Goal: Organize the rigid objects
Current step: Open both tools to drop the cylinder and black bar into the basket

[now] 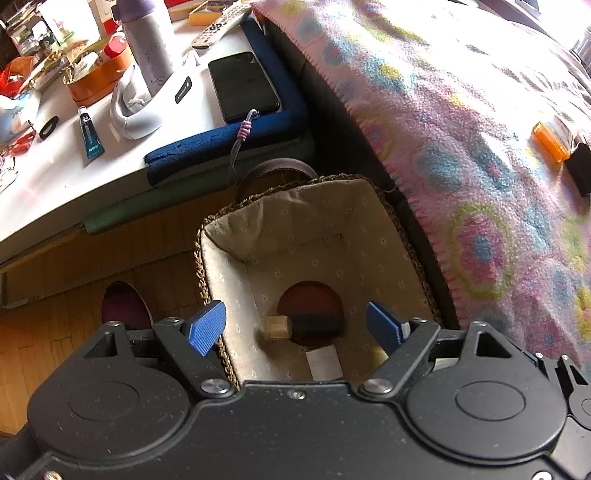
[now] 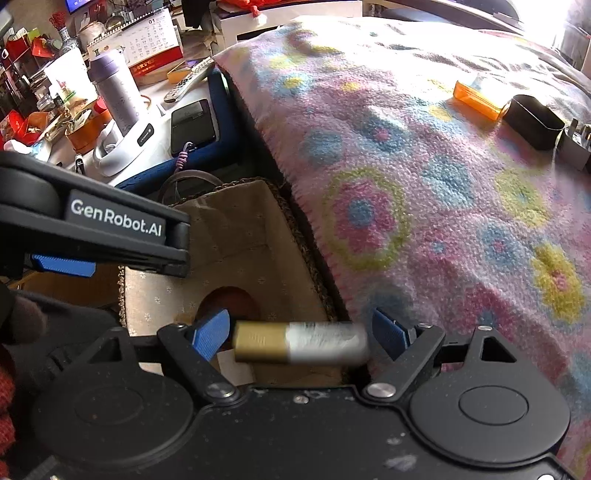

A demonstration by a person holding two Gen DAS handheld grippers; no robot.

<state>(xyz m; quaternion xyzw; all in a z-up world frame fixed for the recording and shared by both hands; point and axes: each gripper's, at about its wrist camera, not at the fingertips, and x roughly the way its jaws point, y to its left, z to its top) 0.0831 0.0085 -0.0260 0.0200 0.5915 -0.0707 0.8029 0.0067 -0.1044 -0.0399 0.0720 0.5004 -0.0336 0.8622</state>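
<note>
L gripper [image 1: 295, 326] wide apart over basket [image 1: 373, 184], R gripper [image 2: 301, 336] wide apart, gold-silver tube [image 2: 301, 341] loose between pads, blanket [image 2: 424, 192] edge at 3 o'clock

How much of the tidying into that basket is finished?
Done: a dark bottle lies in the basket. In hand: a gold-and-silver tube sits between the right gripper fingers, blurred. Left: orange box and black case on the blanket.

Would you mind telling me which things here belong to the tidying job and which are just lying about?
Part of the job:
- lined basket
- dark bottle inside it
- gold and silver tube, blurred between the right gripper fingers
- orange box and black case on the blanket

Lying about:
- phone
- remote
- flask
</note>
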